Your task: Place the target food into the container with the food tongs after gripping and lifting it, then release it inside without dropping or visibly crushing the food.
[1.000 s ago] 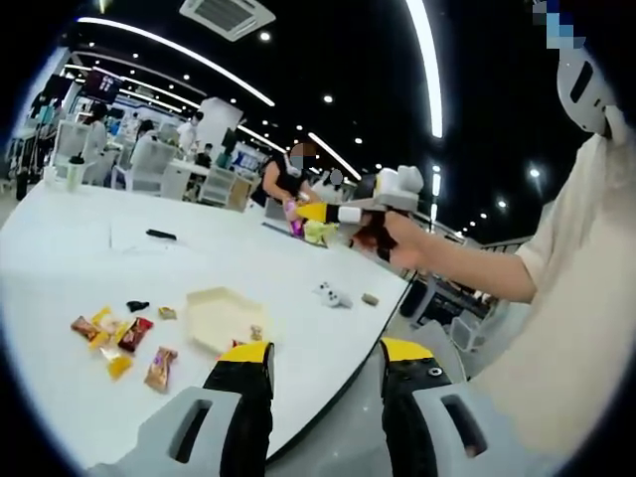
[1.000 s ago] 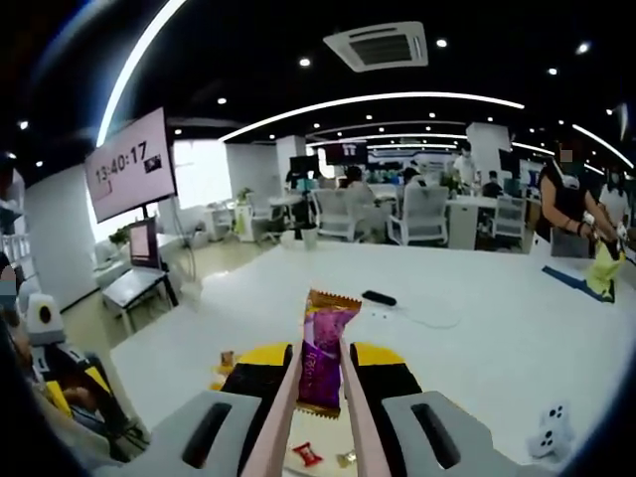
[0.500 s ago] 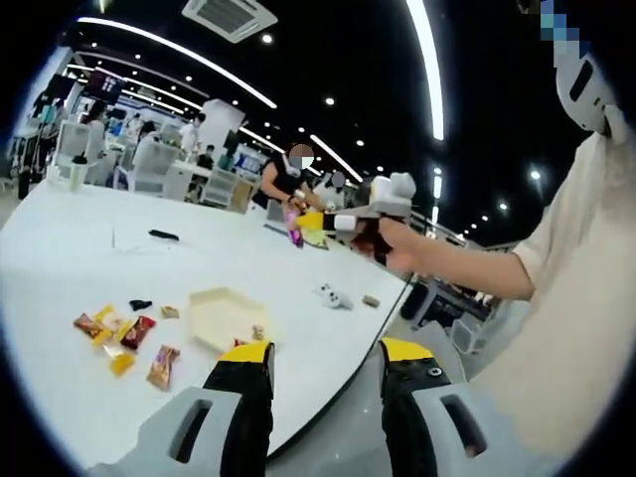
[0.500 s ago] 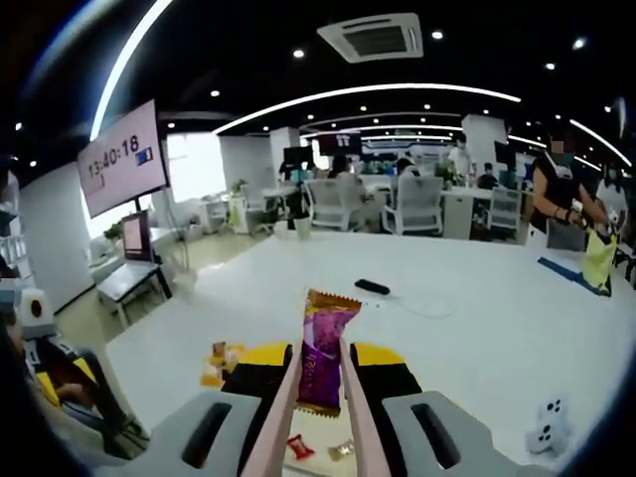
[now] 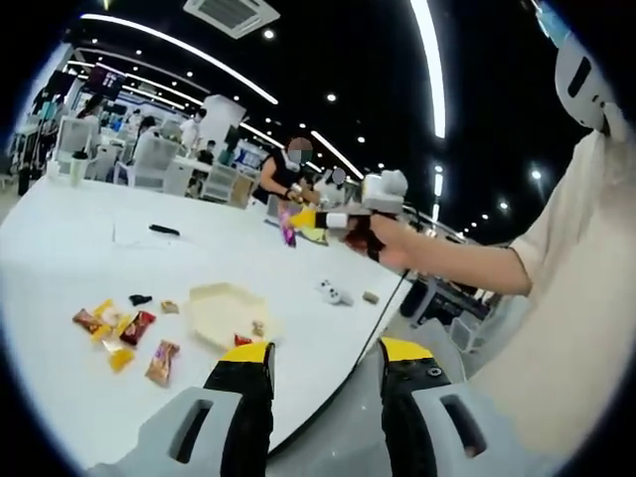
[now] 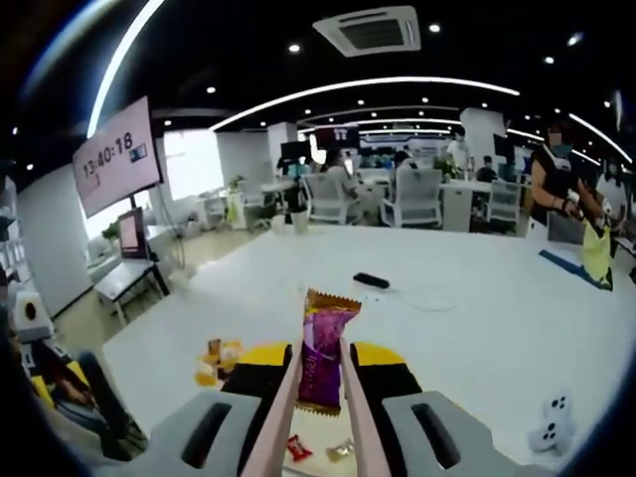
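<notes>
My right gripper [image 6: 318, 360] is shut on a pair of pink food tongs [image 6: 281, 397]. The tongs pinch a purple snack packet [image 6: 322, 350] that stands upright above the white table [image 6: 467, 328]. In the left gripper view the right gripper [image 5: 333, 219] hangs in a person's hand above the table, with the purple packet [image 5: 287, 231] at the tong tips. Below and to its left lies a cream hexagonal container [image 5: 217, 310] with small candies in it. My left gripper [image 5: 323, 363] is open over the table's near edge with nothing between its jaws.
Several wrapped snacks [image 5: 119, 333] lie left of the container. A black flat object [image 5: 164, 230], a small white device [image 5: 333, 292] and a brown bit [image 5: 370, 297] sit on the table. People and office chairs stand at the far side.
In the left gripper view the right gripper with the tongs and purple packet has drifted slightly left and farther over the table. The packet stays gripped. The left gripper stays open.
</notes>
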A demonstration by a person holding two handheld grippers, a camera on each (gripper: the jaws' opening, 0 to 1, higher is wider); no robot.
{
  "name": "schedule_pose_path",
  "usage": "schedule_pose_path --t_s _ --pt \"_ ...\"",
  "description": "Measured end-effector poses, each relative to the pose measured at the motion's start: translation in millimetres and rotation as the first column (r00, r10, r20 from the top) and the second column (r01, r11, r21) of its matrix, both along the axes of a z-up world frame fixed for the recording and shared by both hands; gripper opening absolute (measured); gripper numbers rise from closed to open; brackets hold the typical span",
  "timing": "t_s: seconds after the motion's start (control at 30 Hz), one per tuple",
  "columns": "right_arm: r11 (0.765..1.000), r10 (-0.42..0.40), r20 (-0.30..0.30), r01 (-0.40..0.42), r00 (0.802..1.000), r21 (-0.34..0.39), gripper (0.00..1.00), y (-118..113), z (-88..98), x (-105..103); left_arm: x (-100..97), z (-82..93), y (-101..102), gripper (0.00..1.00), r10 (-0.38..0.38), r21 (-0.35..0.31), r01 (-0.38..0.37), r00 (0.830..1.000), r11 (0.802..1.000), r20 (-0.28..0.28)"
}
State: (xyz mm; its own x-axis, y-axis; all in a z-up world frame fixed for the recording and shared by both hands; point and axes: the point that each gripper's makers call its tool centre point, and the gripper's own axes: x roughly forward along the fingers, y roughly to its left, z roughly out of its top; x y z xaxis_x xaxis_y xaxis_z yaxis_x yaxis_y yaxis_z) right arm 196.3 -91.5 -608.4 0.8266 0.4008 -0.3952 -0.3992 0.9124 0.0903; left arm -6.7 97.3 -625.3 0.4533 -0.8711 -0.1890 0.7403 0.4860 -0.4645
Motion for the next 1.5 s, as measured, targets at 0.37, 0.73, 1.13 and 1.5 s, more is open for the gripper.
schedule_pose_path --t_s 0.37,0.73,1.13,1.5 --pt "0.999 0.031 -0.01 -0.031 0.999 -0.024 0.22 13.1 0.3 5.2 0.2 -3.5 2.8 0.4 0.007 -0.012 -0.007 1.0 1.0 -0.004" --pt "0.998 0.048 -0.005 -0.048 0.999 -0.028 0.22 20.9 2.8 11.6 2.3 -5.4 10.8 0.4 0.025 -0.011 -0.025 1.0 1.0 -0.007" --pt "0.998 0.054 0.003 -0.054 0.999 -0.029 0.23 22.8 6.6 12.2 1.3 -6.0 15.5 0.4 0.045 -0.016 -0.045 0.999 0.999 -0.007" --pt "0.997 0.071 -0.001 -0.071 0.997 -0.03 0.23 31.2 2.4 4.5 -4.3 -5.9 19.7 0.4 0.059 -0.011 -0.059 0.998 0.998 -0.005"
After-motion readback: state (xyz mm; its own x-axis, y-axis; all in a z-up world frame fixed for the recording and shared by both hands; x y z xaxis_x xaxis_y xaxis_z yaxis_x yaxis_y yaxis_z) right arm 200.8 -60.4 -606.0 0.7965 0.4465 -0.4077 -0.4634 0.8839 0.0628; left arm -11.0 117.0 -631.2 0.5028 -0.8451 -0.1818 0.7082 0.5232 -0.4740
